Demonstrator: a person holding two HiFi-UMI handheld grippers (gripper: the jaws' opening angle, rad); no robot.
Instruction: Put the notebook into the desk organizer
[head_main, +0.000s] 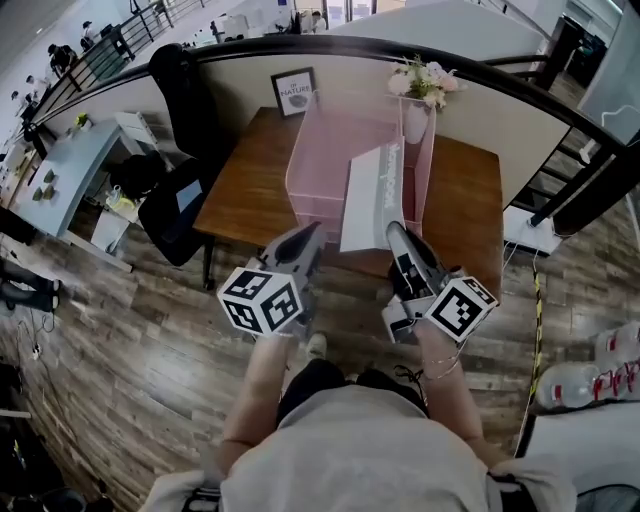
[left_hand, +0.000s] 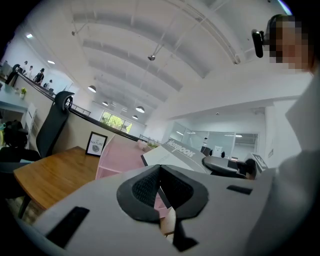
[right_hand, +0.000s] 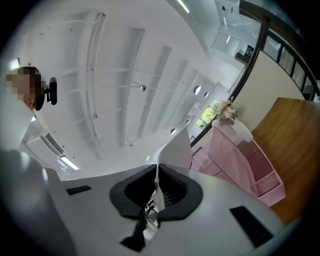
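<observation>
The wooden desk (head_main: 240, 200) stood below you, with the pink desk organizer (head_main: 330, 160) upright near its back edge. The notebook (head_main: 372, 195) was off the desk. It leaned tilted against the organizer's front, with its upper end at the open top and its lower edge down toward your two claws.

Your right gripper (head_main: 395, 232) met that lower edge. In the right gripper view its jaws were clamped on a thin white sheet of the notebook (right_hand: 177, 150), which rose straight out of the seam with the organizer (right_hand: 240, 150) beyond it.

Your left gripper (head_main: 315, 235) sat just beside the notebook's lower left corner. In the left gripper view its jaws were together, and the notebook (left_hand: 172, 157) came down right to their tips. A thin dark strip showed at the seam, but I could not tell whether it was the notebook's edge.

A small framed picture (head_main: 294, 90) and a vase of flowers (head_main: 425, 82) stood behind the organizer.
</observation>
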